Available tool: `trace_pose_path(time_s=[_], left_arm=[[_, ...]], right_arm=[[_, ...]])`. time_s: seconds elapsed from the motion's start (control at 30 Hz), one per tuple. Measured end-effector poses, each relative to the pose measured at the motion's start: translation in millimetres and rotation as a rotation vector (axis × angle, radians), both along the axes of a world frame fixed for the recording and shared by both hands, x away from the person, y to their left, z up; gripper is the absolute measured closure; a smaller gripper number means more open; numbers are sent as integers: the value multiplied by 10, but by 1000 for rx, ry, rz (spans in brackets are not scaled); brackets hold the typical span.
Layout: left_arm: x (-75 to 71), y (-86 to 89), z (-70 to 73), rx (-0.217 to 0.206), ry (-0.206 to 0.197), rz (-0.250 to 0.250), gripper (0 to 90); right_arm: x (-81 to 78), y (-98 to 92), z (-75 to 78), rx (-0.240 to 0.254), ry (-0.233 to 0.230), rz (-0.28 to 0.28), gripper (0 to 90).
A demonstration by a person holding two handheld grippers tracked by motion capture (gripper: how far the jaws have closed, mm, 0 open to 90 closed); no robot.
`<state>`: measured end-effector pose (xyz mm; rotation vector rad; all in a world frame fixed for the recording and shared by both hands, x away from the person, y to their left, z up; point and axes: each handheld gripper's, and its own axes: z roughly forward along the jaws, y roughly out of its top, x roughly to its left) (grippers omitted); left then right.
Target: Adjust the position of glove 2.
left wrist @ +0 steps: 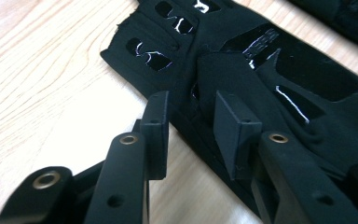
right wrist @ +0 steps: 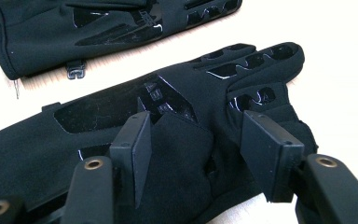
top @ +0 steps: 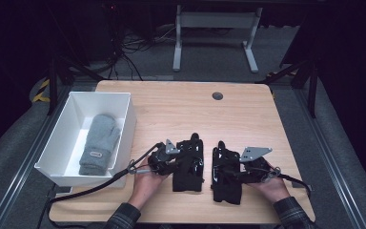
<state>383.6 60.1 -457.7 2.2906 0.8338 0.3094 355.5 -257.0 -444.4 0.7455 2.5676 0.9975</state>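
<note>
Two black gloves lie side by side, fingers pointing away, near the table's front edge. Over the left glove [top: 188, 164] [left wrist: 279, 79] my left gripper [top: 177, 160] [left wrist: 191, 109] is open, one jaw on the bare wood and the other on the fabric beside the thumb. At the right glove [top: 226, 175] [right wrist: 121, 107] my right gripper [top: 237, 169] [right wrist: 198, 135] is also open. Its jaws stand on either side of the folded thumb without squeezing it. The left glove [right wrist: 98, 28] lies beyond in the right gripper view.
A white box [top: 125, 121] stands at the table's left edge with a grey mitten [top: 98, 143] inside. The wooden table [top: 181, 109] has a dark cable hole [top: 217, 96] near its far edge. A cable trails from the left gripper off the front left.
</note>
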Motion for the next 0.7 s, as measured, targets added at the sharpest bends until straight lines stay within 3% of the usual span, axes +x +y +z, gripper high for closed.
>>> trace_pose_path(time_s=[0.23, 0.33, 0.43, 0.7], left_arm=[[13, 4, -27, -5, 13, 13, 663], [33, 30, -19, 5, 14, 29, 586], [47, 39, -30, -10, 30, 29, 586], [39, 38, -36, -51, 68, -5, 832]], right_arm=[[-50, -57, 18, 8, -4, -10, 453], [-54, -141, 13, 16, 4, -29, 464], [-69, -209, 29, 28, 5, -44, 508], [-104, -319, 6, 34, 49, -71, 788]])
